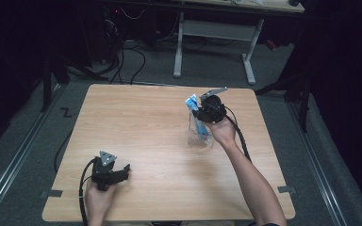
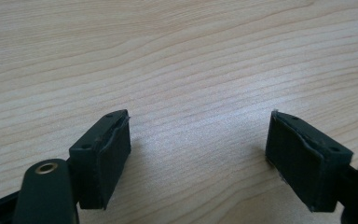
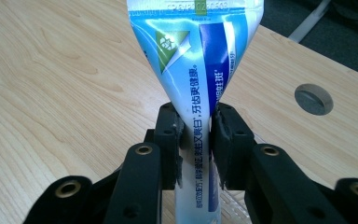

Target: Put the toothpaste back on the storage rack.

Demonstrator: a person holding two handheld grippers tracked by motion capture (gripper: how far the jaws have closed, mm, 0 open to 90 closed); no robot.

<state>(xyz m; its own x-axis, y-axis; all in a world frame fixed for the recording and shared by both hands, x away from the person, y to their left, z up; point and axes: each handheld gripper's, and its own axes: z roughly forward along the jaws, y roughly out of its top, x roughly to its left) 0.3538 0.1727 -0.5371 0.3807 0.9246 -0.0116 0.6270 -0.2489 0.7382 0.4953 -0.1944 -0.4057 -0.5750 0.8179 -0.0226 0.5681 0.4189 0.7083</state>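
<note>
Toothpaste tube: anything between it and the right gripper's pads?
Nothing visible. The right gripper has its pads directly on the tube, one each side, with the tube standing in a clear glass on the table.

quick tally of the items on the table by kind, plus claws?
Toothpaste tube: 1
Clear glass: 1
Claws: 2, left claw and right claw
Total: 4
</note>
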